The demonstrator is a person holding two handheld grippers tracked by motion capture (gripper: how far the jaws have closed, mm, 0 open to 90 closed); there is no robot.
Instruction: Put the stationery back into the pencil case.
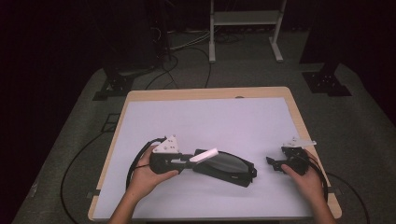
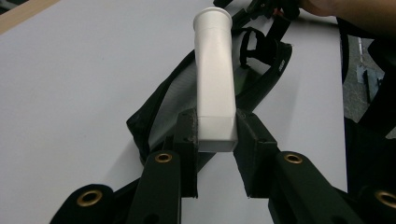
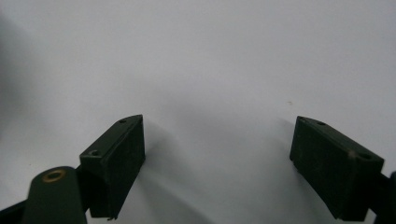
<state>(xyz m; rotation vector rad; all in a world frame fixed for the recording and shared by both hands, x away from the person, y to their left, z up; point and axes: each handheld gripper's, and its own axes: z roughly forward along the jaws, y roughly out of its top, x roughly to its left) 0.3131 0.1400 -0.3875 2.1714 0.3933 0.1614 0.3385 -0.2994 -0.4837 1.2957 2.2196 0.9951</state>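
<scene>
the left gripper (image 2: 215, 135) has its fingers clamped on the square end of a white plastic tube (image 2: 214, 79), long axis pointing away over a black mesh pouch (image 1: 229, 167) on the white worktop (image 1: 210, 121) — the right gripper (image 1: 275, 163), fingers apart, waits near the pouch's other end.

Readable text: none you could make out (no label, brand or number).
White tube (image 2: 214, 84): blank.
Black pouch (image 2: 261, 70): unmarked.

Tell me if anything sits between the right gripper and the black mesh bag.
Nothing visible does. The right gripper, jaws open, faces the black mesh bag across a bare stretch of the white sheet. The left gripper holds a white tube over the bag's far end.
</scene>
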